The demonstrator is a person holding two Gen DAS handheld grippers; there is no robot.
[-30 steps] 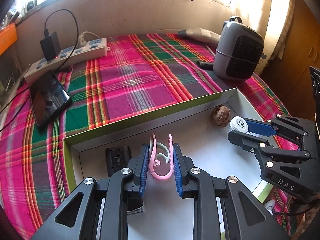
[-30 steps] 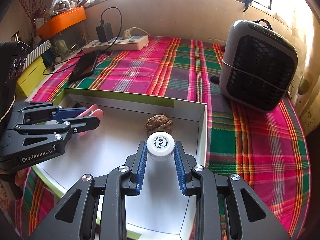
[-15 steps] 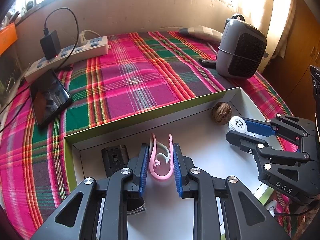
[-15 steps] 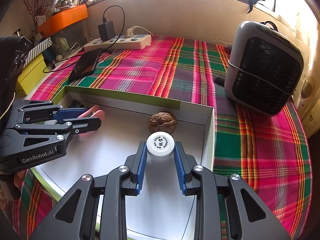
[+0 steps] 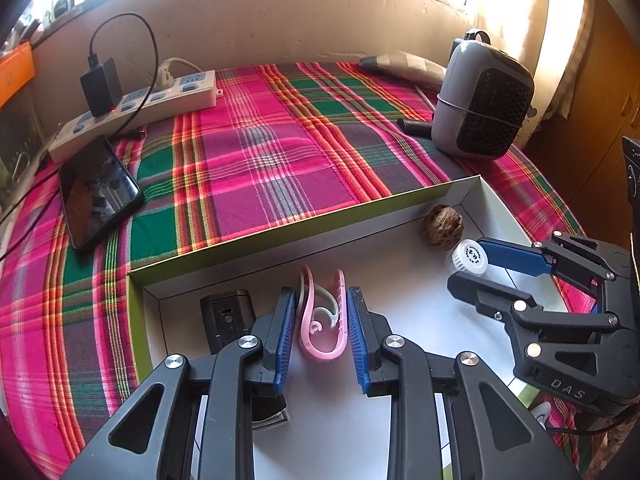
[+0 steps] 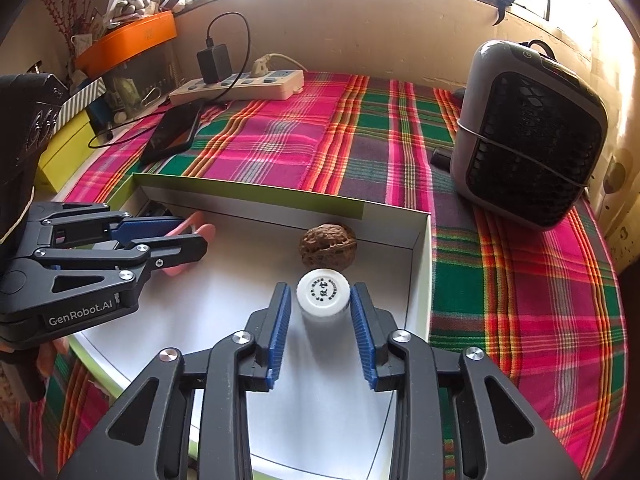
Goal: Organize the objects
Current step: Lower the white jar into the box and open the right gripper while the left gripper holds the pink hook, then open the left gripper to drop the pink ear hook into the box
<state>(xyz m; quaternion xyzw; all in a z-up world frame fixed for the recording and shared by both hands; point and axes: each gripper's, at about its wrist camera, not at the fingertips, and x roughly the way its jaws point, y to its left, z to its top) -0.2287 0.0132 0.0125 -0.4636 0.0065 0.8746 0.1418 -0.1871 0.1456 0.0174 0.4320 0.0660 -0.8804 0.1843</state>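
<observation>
A shallow white box [image 5: 280,248] with green outer walls lies on the plaid cloth. Inside it, a pink and grey clip [image 5: 322,344] lies on the floor between the blue pads of my left gripper [image 5: 320,294]. Its jaws are opening, with small gaps beside the clip. To the right, a white capped bottle [image 6: 323,292] stands upright between the pads of my right gripper [image 6: 321,289], whose jaws are also opening and no longer press on it. A brown walnut [image 6: 328,246] sits just beyond the bottle. The right wrist view shows the left gripper [image 6: 196,234] over the clip.
A small black block [image 5: 226,318] lies in the box's left corner. On the cloth stand a grey fan heater [image 6: 528,132] at the right, a power strip [image 5: 140,106] with a charger at the back left, and a dark phone [image 5: 96,192].
Both grippers' jaws have spread. The pads that pressed on the clip and on the bottle now stand slightly off them. Neither hand has shifted.
</observation>
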